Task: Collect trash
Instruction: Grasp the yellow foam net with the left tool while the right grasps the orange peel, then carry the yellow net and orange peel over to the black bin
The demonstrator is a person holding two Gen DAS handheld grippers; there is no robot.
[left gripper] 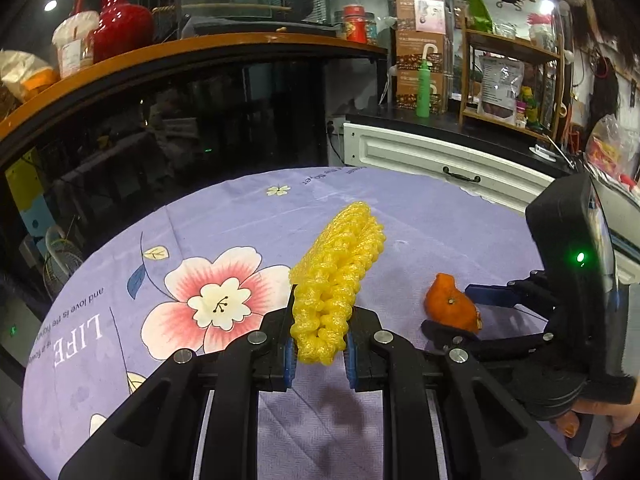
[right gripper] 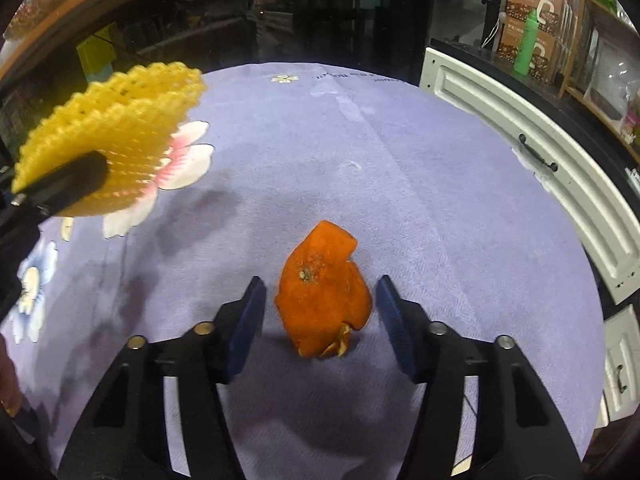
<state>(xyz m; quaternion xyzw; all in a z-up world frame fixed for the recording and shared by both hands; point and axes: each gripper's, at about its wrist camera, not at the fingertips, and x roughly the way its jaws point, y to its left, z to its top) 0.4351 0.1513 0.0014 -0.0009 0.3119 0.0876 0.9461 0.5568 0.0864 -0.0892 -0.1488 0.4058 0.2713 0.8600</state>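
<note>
My left gripper (left gripper: 319, 338) is shut on a yellow foam fruit net (left gripper: 340, 272), which sticks up and forward from its blue pads above the table. The net also shows at the left of the right wrist view (right gripper: 116, 136), with a left finger across it. An orange peel (right gripper: 324, 292) lies on the purple cloth between the blue pads of my right gripper (right gripper: 322, 308), which is open with a gap on both sides of the peel. In the left wrist view the peel (left gripper: 452, 304) sits between the right gripper's fingers (left gripper: 486, 294).
The table has a purple floral cloth (left gripper: 240, 240). A dark glass cabinet (left gripper: 180, 120) stands behind it, with a red vase (left gripper: 120, 16) on top. A white cabinet with drawer handles (right gripper: 536, 160) runs along the right, carrying a green bottle (left gripper: 423, 88) and boxes.
</note>
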